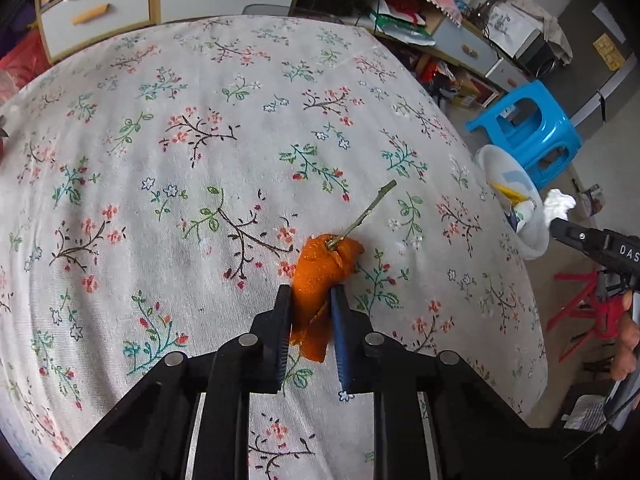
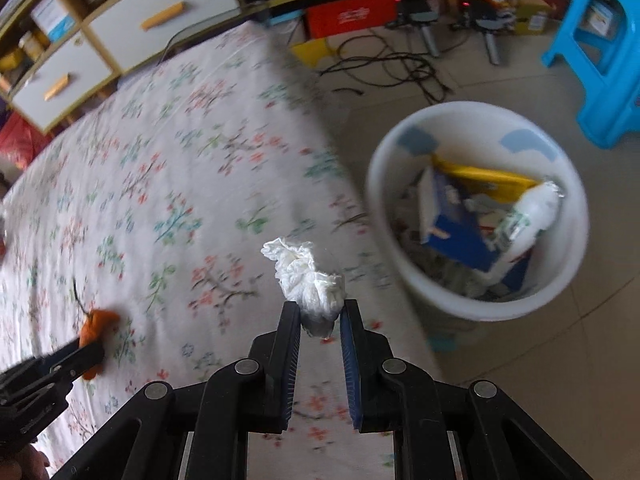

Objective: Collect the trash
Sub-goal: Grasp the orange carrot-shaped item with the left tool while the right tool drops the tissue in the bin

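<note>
My left gripper [image 1: 311,294] is shut on an orange peel [image 1: 320,268] with a green stem, just above the floral tablecloth [image 1: 200,140]. The peel also shows in the right wrist view [image 2: 98,322], with the left gripper [image 2: 86,354] on it. My right gripper [image 2: 320,308] is shut on a crumpled white tissue [image 2: 310,276] and holds it over the table's right edge, left of the white trash bin [image 2: 384,216]. In the left wrist view the bin [image 1: 536,240] stands past the table's right edge, with the tissue [image 1: 558,204] and right gripper [image 1: 560,226] beside it.
The bin holds a blue box [image 2: 460,232], yellow packaging and a white bottle. A blue plastic stool [image 1: 528,128] stands on the floor behind the bin. Cabinets with orange handles [image 1: 96,12] are beyond the table. Cables [image 2: 400,68] lie on the floor.
</note>
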{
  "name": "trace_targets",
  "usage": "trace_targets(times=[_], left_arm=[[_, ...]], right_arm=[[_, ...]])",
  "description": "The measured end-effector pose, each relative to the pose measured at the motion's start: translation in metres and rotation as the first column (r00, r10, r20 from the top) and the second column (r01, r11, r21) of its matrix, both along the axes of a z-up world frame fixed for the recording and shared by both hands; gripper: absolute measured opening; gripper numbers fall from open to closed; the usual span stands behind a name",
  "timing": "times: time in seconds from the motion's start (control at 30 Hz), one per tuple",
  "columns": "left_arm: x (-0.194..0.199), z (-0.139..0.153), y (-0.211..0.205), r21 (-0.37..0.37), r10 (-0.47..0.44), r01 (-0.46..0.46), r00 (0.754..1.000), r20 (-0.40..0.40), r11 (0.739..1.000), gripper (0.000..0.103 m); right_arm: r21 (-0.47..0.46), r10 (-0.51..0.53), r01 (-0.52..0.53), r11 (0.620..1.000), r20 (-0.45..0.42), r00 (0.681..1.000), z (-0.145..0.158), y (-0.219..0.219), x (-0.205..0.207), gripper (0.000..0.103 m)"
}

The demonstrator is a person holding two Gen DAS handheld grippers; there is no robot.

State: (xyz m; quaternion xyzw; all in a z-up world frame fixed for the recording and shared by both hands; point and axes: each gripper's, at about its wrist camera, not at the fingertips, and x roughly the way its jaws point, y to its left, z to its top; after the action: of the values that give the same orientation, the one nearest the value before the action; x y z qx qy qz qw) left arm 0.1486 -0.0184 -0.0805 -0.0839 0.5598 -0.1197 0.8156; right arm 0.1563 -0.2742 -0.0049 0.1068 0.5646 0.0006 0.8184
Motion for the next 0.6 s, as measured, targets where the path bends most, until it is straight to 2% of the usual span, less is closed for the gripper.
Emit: trace_targets(times=[0.13,0.37,0.4,0.43,0.47,0.5,0.6], left_arm=[[0.000,0.006,-0.004,-0.008,-0.007,0.007,1.000,0.021,1.000,0.017],[-0.005,0.025,-0.030,-0.001,-0.084,0.085,0.994,0.067,0.996,0.017],[-0.005,0.028,-0.038,0.004,-0.100,0.100,0.992,0.073,0.995,0.017],[-0.004,0.030,-0.044,0.006,-0.113,0.112,0.991,0.075,0.994,0.017],[-0.003,0.031,-0.050,0.007,-0.126,0.126,0.989,0.076,0.992,0.017],[-0.001,0.033,-0.059,0.009,-0.141,0.141,0.987,0.078,0.990,0.017],[0.006,0.035,-0.082,0.002,-0.169,0.169,0.982,0.084,0.986,0.017]], right_arm=[[0.028,-0.072,0.071,0.997,0.021,0.997,0.007,-0.033,0.000,0.018],[0.063,-0.186,0.182,0.981,0.051,0.981,0.012,-0.083,-0.001,0.022],[0.071,-0.200,0.196,0.978,0.054,0.978,0.011,-0.089,-0.001,0.035],[0.076,-0.218,0.213,0.974,0.050,0.975,0.010,-0.095,-0.001,0.057],[0.081,-0.245,0.241,0.967,0.046,0.968,0.009,-0.102,-0.002,0.064],[0.087,-0.264,0.259,0.962,0.049,0.963,0.009,-0.108,-0.004,0.068],[0.119,-0.293,0.288,0.950,0.034,0.955,0.010,-0.122,-0.009,0.068]])
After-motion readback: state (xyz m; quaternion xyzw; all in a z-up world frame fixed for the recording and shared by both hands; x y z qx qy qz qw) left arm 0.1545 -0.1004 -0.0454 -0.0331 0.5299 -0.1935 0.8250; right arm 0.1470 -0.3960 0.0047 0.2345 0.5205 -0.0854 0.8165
